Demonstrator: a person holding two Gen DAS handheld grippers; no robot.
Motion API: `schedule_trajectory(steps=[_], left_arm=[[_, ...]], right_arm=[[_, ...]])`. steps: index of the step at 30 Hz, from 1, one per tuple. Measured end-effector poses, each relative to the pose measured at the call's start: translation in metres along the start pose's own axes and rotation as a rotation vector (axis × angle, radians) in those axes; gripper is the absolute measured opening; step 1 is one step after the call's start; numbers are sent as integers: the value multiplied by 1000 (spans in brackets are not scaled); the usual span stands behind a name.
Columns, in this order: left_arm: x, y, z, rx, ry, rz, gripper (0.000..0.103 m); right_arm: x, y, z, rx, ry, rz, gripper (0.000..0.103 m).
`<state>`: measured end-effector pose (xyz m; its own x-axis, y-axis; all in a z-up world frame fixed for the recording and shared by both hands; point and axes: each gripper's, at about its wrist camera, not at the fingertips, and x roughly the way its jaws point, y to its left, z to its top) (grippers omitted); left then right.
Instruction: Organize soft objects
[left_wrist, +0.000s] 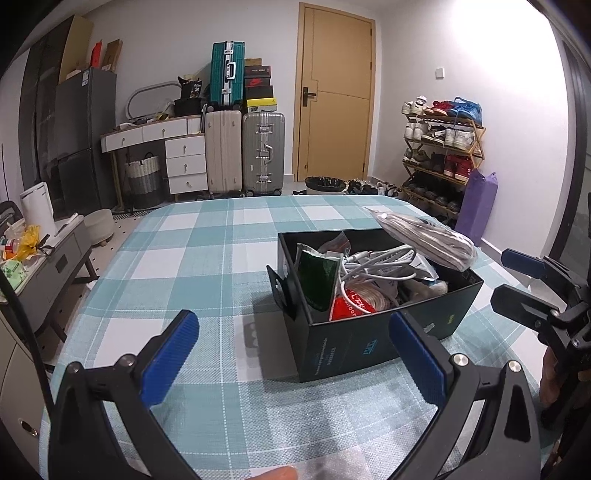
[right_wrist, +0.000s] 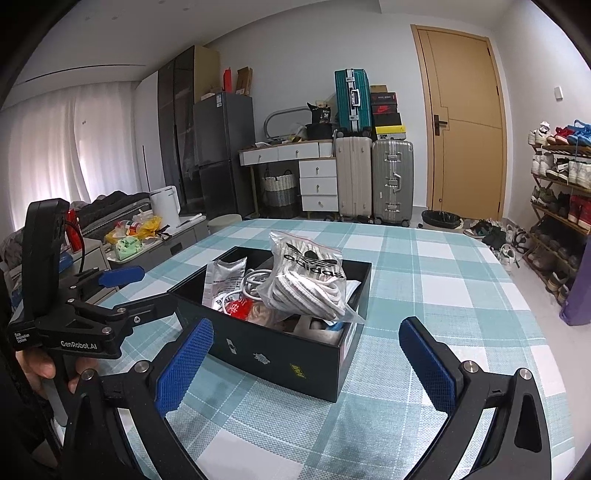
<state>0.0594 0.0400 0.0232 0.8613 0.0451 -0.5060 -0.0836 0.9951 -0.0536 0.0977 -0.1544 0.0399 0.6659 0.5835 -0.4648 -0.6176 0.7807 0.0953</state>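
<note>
Nearest, low in each wrist view, the left gripper (left_wrist: 293, 354) and right gripper (right_wrist: 306, 360) both gape wide, holding nothing, above the checked tablecloth (left_wrist: 207, 258). Just beyond, mid-frame, sits the black box (right_wrist: 280, 354), crammed with a clear bag of white laces (right_wrist: 310, 275), white cables (left_wrist: 373, 264) and a red packet (left_wrist: 349, 308). Far behind, top centre, suitcases (left_wrist: 245, 151) stand beside a door (left_wrist: 336, 92).

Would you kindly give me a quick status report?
Both tongs open, left, right, empty. Adidas bag sits atop full black box. Nothing blocking.
</note>
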Motion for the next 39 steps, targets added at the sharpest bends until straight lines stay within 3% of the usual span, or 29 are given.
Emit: schedule_trajectory(steps=[39], left_arm=[[2,2,-1,3,1,5,103]], right_arm=[[0,3,-1,-4,4,-1,102]])
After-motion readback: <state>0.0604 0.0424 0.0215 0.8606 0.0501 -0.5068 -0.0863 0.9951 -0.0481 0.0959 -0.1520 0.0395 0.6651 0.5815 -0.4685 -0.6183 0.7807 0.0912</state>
